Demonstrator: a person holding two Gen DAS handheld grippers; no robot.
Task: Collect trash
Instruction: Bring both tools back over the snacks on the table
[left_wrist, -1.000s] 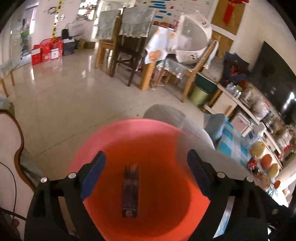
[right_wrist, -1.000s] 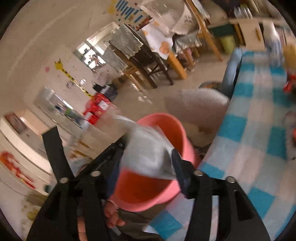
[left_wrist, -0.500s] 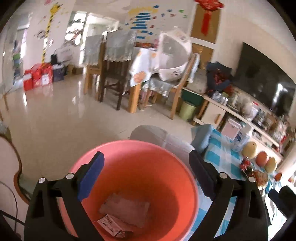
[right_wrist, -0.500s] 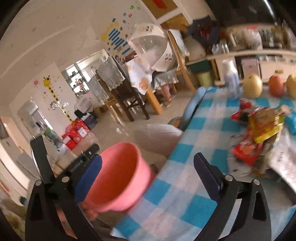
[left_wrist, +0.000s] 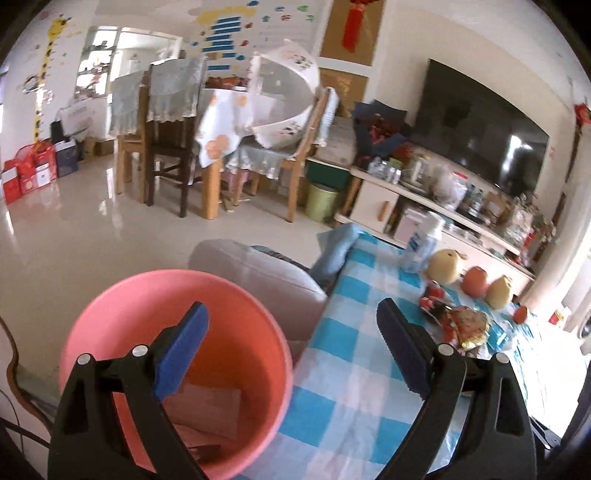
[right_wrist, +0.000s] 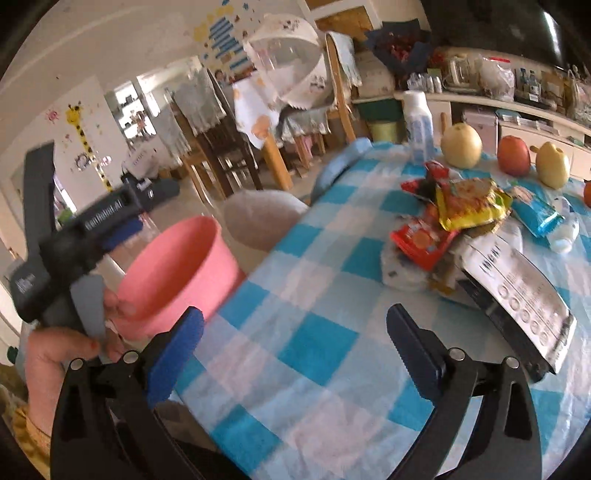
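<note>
Right gripper (right_wrist: 295, 334) wide, empty, over worktop (right_wrist: 317, 354). Wrapper pile (right_wrist: 454, 214) ahead-right; pink bin (right_wrist: 177, 269) to left. Left gripper (left_wrist: 291, 343) wide too. Judged next: reach, pinch wrapper.

Pink bucket (left_wrist: 110, 314) holds wrappers; snack wrappers (right_wrist: 469, 201) heaped on checked cloth.

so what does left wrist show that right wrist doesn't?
Left wrist only: the inside of the pink bucket with flat paper trash at the bottom, and the TV. Right wrist only: the left gripper held from outside by a hand, and the black-and-white package. Both: the checked tablecloth, the yellow snack wrapper, the fruit row, and open empty jaws.
</note>
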